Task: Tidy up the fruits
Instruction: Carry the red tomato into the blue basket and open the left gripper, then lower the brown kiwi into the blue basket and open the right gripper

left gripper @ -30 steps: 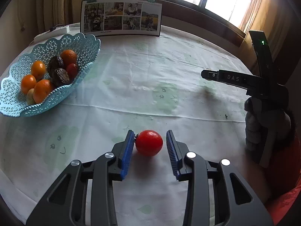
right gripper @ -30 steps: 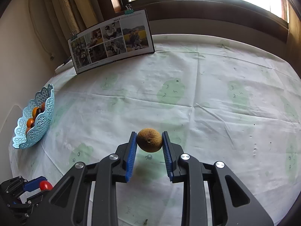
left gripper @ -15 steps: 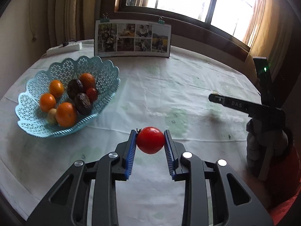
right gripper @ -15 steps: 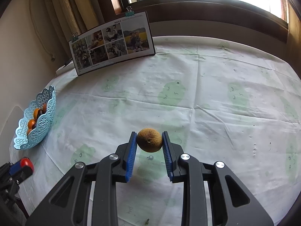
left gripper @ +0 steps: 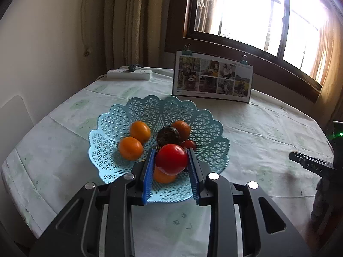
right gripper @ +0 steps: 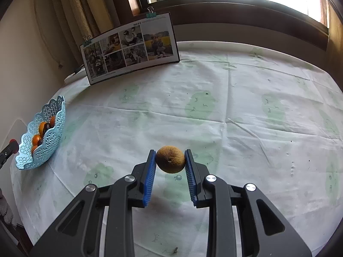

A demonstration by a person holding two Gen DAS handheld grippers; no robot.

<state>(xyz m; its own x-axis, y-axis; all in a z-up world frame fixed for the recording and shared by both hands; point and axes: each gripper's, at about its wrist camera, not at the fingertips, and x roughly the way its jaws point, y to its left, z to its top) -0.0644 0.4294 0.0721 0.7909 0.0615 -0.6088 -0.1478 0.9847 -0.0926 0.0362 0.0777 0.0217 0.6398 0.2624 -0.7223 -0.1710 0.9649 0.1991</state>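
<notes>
1. Fruits are being gathered into the blue basket (left gripper: 205,126), set on the desk (left gripper: 268,128); oranges and a dark fruit lie inside.
2. Left claw (left gripper: 171,160) is clenched on a red tomato (left gripper: 171,158), held over the basket; release judged next.
3. Right claw (right gripper: 170,160) is grasping a brown fruit (right gripper: 170,159) above the desk, well apart from the basket; transfer is still required.

Black tongs (left gripper: 171,165), blue ribbed pads (left gripper: 148,175), silver screws (left gripper: 213,176)
</notes>
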